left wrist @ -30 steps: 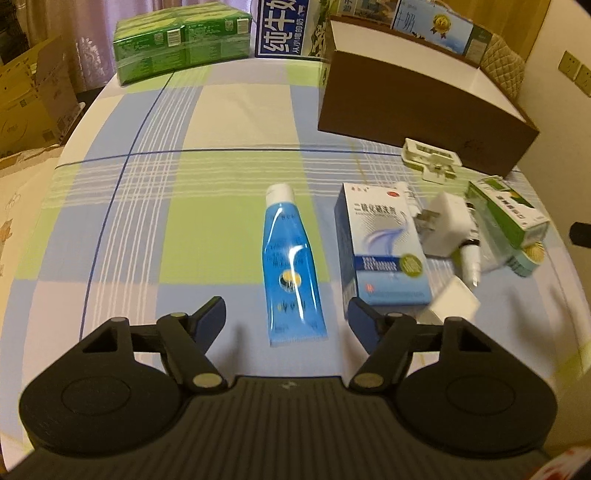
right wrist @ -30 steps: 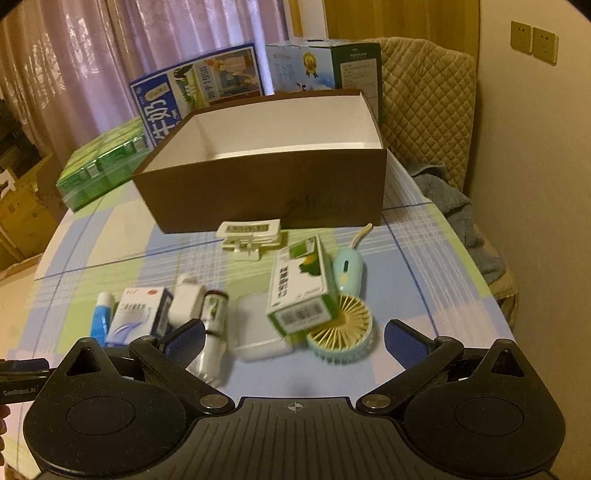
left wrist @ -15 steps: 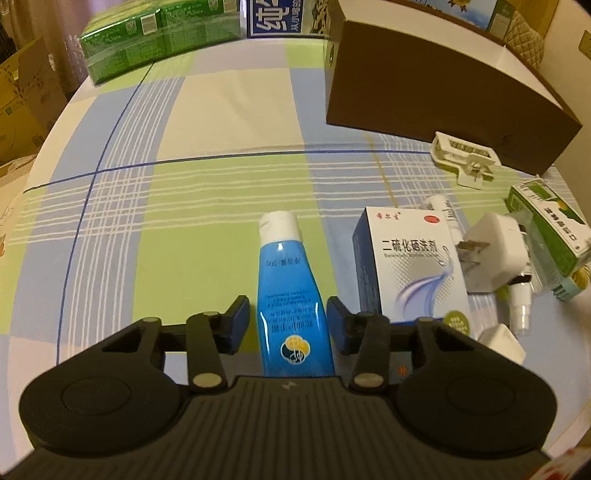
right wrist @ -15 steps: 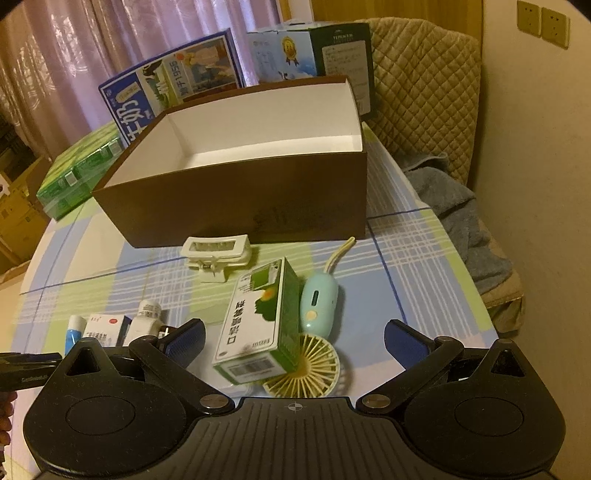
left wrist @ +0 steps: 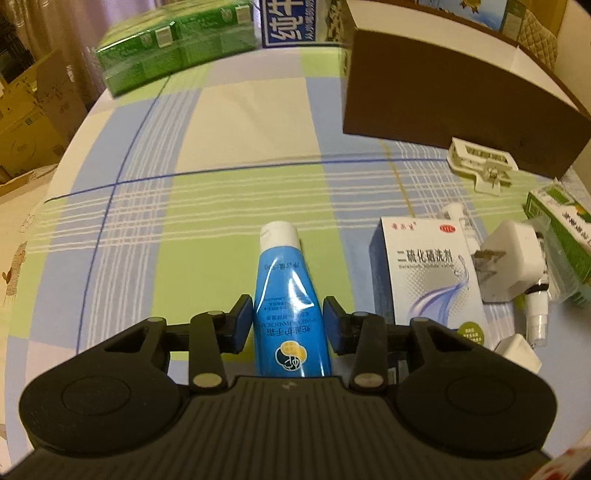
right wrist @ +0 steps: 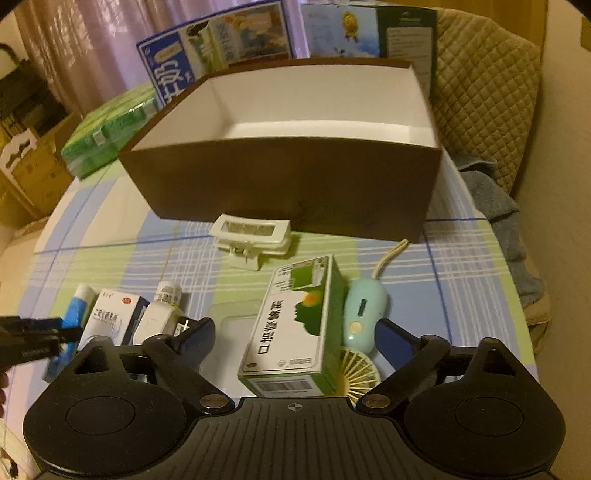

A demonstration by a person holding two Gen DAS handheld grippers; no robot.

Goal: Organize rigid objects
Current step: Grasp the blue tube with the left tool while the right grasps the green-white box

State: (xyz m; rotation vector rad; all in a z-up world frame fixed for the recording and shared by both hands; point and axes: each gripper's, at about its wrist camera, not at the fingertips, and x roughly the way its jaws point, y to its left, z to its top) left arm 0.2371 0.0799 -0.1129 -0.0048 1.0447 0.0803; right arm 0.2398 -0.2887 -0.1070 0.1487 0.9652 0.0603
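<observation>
A blue tube [left wrist: 284,273] with a white cap lies on the checked tablecloth [left wrist: 221,206]. My left gripper [left wrist: 288,321] is closing, both blue pads against the tube's sides near its lower end. In the right wrist view a green medicine box [right wrist: 295,325] lies across a mint hand fan [right wrist: 364,310]. My right gripper [right wrist: 295,338] straddles both; its jaws are closing but the pads stand apart from the box. The open brown box [right wrist: 280,184] with a white inside stands behind them. The left gripper [right wrist: 33,332] shows at the left edge, by the blue tube [right wrist: 77,306].
Beside the tube lie a white-and-blue medicine box [left wrist: 428,273], a white plug [left wrist: 513,262], a small spray bottle [left wrist: 535,310] and a white clip [left wrist: 480,162]. Green packs [left wrist: 173,44] and a milk carton [left wrist: 291,22] stand at the back. A quilted chair [right wrist: 480,92] is right of the table.
The left gripper came forward over the blue tube and narrowed from wide open until its pads met the tube. The right gripper advanced over the green box and its jaws began to narrow.
</observation>
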